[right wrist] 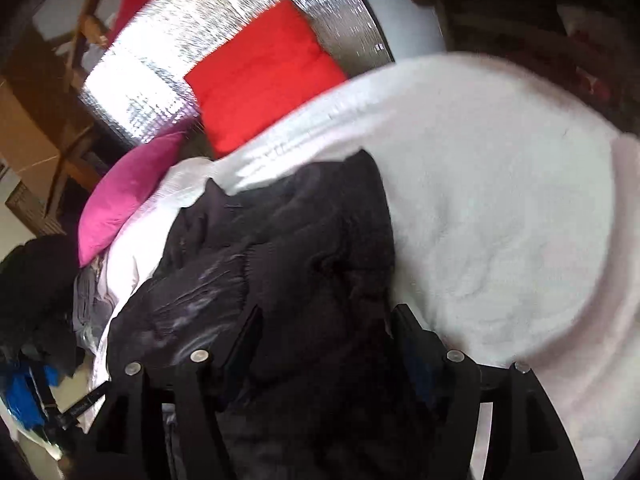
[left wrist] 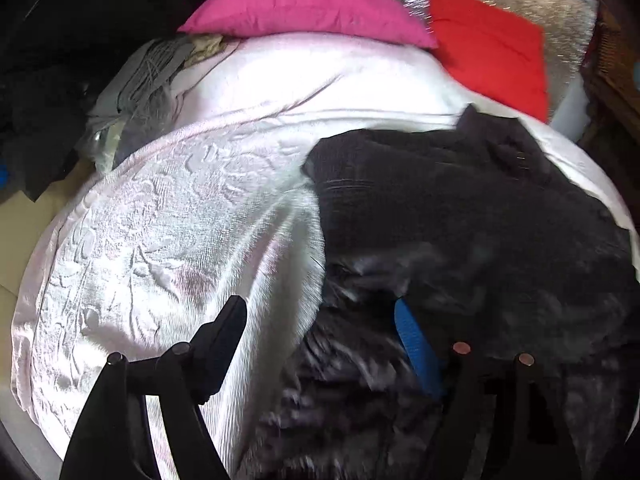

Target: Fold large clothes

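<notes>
Black fabric filled the near frame: the garment [left wrist: 460, 216] lay bunched on the white bedspread [left wrist: 168, 216], right of centre, no clean fold visible, so folding seemed barely begun. Left gripper [left wrist: 320, 336] stood wide open, cloth between its fingers but not pinched. Right gripper [right wrist: 324, 320] also gaped, straddling the garment [right wrist: 288, 248]. Farther off lay a pink pillow [left wrist: 308, 4] and red cushion [left wrist: 488, 44].

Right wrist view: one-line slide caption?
Open hand-held gripper straddles a crumpled black garment on a white bedspread, red pillow behind.
</notes>
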Action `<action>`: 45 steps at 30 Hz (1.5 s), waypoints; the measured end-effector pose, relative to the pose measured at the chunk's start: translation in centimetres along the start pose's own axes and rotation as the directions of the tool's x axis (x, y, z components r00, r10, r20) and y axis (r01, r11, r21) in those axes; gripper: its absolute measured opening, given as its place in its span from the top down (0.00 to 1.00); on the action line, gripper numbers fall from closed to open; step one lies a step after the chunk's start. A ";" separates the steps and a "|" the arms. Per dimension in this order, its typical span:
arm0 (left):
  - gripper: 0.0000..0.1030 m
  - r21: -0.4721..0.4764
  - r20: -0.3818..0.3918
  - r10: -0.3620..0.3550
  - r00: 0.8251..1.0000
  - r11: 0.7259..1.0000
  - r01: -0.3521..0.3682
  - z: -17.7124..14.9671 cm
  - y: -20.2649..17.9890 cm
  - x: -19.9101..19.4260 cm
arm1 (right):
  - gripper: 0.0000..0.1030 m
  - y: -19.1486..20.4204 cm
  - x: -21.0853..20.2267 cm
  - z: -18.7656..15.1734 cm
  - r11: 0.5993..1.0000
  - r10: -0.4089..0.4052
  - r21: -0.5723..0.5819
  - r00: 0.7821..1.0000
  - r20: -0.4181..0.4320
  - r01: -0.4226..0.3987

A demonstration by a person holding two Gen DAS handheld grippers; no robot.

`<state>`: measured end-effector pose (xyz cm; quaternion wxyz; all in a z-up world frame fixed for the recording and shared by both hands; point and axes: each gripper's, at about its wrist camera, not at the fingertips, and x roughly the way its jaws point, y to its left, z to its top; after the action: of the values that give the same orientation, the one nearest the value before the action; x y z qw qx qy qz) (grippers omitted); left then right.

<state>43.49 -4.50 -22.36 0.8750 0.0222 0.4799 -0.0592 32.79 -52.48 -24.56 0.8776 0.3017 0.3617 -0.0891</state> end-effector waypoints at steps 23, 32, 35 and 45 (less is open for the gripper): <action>0.21 0.307 -0.334 -0.240 0.912 0.887 0.346 -21.1 6.2 -10.9 | 0.32 -8.8 -15.5 -18.8 0.994 0.086 -0.051 0.975 -0.204 -0.098; 0.21 0.195 -0.428 -0.272 0.862 0.903 0.382 -24.0 7.5 -9.8 | 0.43 -4.3 -14.6 -22.8 0.976 -0.036 -0.217 0.977 -0.208 -0.010; 0.22 0.153 -0.414 -0.349 0.841 0.884 0.442 -24.8 7.6 -9.9 | 0.43 -3.6 -15.5 -23.4 0.968 -0.020 -0.251 0.985 -0.171 -0.024; 0.22 0.173 -0.369 -0.307 0.877 0.905 0.390 -27.1 4.8 -9.4 | 0.45 -4.6 -13.3 -24.8 0.973 -0.087 -0.230 0.954 -0.286 0.019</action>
<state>16.38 3.62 -29.16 0.7464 0.0510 0.6059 -0.2703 7.01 -42.23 -31.31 0.8398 0.2005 0.5039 -0.0253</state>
